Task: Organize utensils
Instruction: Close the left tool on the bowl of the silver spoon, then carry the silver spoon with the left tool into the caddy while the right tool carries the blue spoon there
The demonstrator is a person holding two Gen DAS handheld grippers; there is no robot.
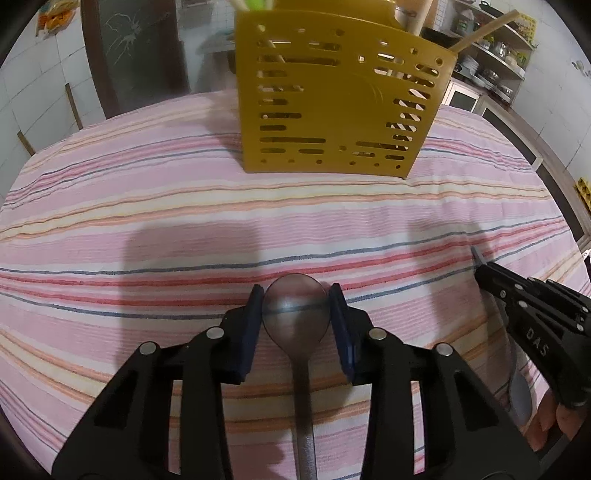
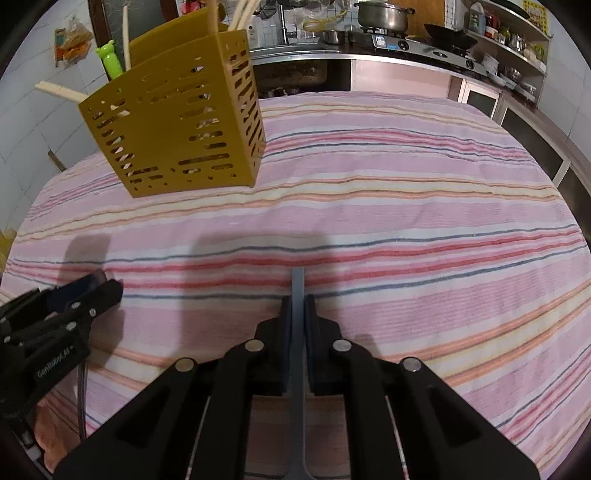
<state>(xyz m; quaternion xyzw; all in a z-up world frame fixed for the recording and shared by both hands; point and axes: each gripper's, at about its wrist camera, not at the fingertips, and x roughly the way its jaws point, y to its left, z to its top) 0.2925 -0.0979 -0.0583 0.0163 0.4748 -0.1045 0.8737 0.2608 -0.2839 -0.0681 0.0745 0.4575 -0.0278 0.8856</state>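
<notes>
Spoon [image 1: 296, 314] bowl sits between the blue pads of my left gripper [image 1: 297, 314], with its handle running back toward the camera under the jaws; the pads look to be touching the rim on both sides, so I judge it gripped across the bowl. It is metal, so I expect it to be stiff and fairly light but slick, and a round bowl pinched edge to edge may swivel or squirt out; the neck, where the bowl narrows into the handle, would be a steadier place to hold. My right gripper [image 2: 297, 299] is closed on a thin flat grey handle [image 2: 297, 284], whose tip pokes out just past the fingertips; the left view shows a wider grey end hanging below that gripper, but I cannot tell what kind of utensil it is. It too should be rigid, and held edge-on it could pivot between the pads. Both utensils are at the near side of the table, over the striped pink cloth [image 2: 406, 206], which looks soft and slightly rumpled. On the far side stands the yellow slotted holder [image 1: 340, 99], with chopsticks [image 1: 480, 31] and a green handle [image 2: 109, 61] sticking out of the top; those could block the way in. Between my jaws and the holder the cloth shows only shadows. Beyond the table are a stove [image 2: 424, 46] with a pot [image 2: 382, 14], and shelves.
</notes>
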